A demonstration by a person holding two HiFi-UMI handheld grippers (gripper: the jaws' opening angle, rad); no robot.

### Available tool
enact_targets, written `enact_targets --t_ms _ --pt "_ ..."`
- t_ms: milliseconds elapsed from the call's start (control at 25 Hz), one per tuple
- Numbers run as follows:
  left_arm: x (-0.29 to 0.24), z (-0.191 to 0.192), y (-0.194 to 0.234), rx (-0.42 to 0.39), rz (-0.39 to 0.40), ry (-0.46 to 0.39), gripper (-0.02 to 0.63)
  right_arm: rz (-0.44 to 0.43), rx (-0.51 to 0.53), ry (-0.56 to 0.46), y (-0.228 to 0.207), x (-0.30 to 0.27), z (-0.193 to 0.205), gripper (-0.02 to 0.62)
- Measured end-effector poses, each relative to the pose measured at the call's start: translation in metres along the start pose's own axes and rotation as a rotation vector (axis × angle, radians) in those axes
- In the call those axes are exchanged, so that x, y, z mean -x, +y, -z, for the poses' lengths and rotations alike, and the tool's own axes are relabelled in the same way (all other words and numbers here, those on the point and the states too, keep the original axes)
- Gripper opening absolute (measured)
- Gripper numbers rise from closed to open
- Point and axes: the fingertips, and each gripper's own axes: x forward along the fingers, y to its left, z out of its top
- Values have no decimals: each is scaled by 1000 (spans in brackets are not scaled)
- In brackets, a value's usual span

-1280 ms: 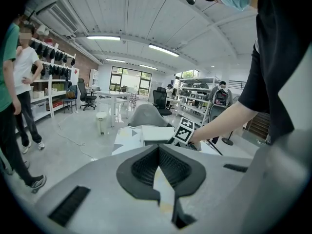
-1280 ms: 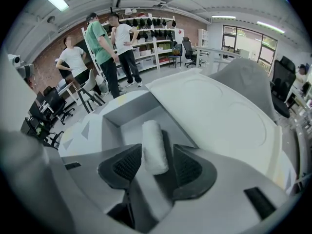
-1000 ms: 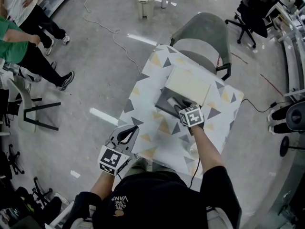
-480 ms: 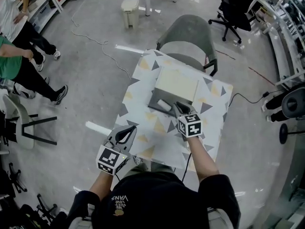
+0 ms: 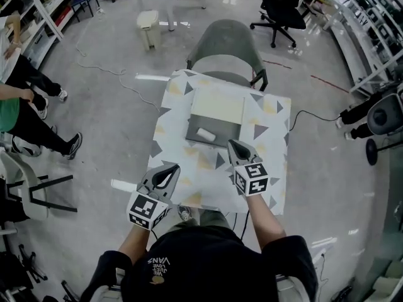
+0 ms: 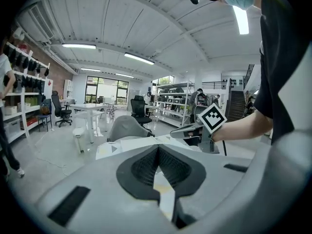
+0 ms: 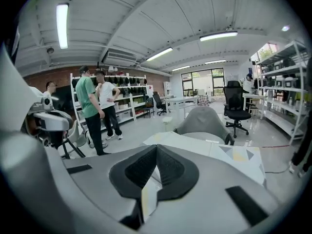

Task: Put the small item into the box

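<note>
The small item (image 5: 205, 134), a white cylinder, lies in the grey tray of the open box (image 5: 221, 136). The box's cream lid (image 5: 217, 106) lies folded back behind it on the patterned table (image 5: 189, 175). My right gripper (image 5: 233, 145) hangs over the table's near right part, pulled back from the box. Its jaws have just been closing and are now shut with nothing between them. In the left gripper view it (image 6: 187, 129) shows above the table. My left gripper (image 5: 171, 167) is shut and empty at the table's near left edge.
A grey chair (image 5: 230, 46) stands behind the table and a black office chair (image 5: 283, 5) farther back. A white bin (image 5: 148, 24) and a loose cable lie on the floor at the left. People (image 5: 25, 106) stand at the far left, and shelving lines the walls.
The right gripper let go of the white item in the box, rose and drew back toward me, with its jaws closed. The left gripper lifted slightly.
</note>
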Motion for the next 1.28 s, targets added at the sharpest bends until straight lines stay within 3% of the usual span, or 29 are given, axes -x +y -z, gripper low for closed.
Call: enact_targets --t_ms 680,1280 --pt "16 -7 -56 -77 151 -52 6 152 -95 -153 28 124 7 0" --pt "48 12 -65 -69 148 -47 6 162 -143 -182 74 161 28 0"
